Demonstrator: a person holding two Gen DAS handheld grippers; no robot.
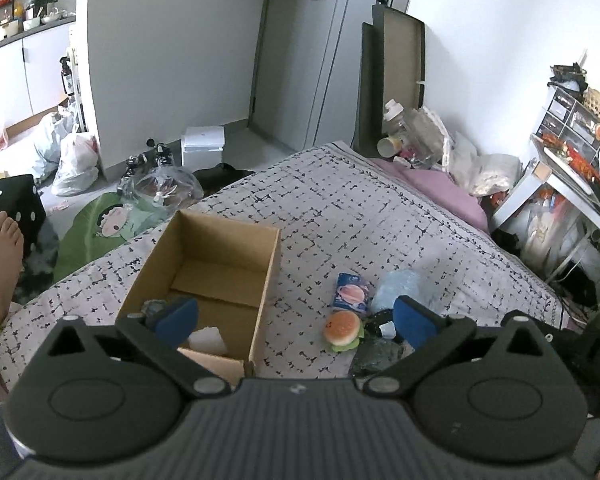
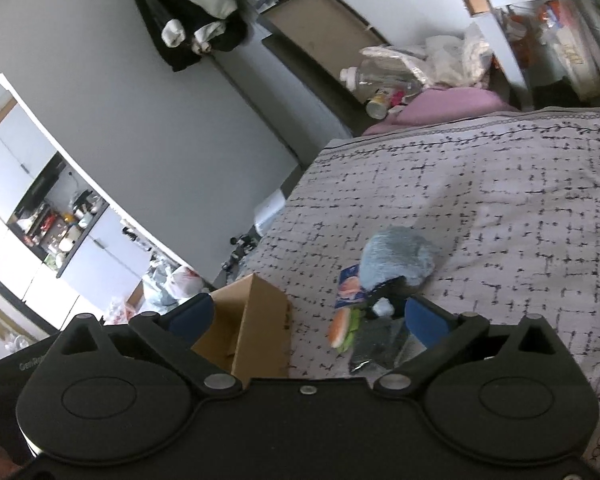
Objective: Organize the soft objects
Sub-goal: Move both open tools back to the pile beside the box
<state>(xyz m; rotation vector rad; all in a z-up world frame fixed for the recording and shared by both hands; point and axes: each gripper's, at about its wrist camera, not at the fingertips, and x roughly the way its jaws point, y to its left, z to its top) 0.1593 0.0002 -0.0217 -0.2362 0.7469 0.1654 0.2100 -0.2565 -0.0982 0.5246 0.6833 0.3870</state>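
Open brown cardboard box [image 1: 204, 264] on patterned grey quilt [image 1: 380, 208]; white foam block [image 1: 208, 340] and dark grey lump [image 1: 156, 307] already inside.

Left beside box: round burger squishy [image 1: 342, 328], blue printed packet [image 1: 352, 292], fluffy pale-blue plush [image 2: 396, 256], dark crinkly pouch [image 1: 376, 354].

Left gripper [image 1: 296, 316] released, empty, over box edge. Right gripper [image 2: 308, 316] released, empty, near pile.

Judgement: roughly one-third done.

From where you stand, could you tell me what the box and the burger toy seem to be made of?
The box: plain brown corrugated cardboard, matte, with folded flaps showing inside. The burger toy: probably squishy foam or soft plastic, smooth with a slight sheen on its bun.
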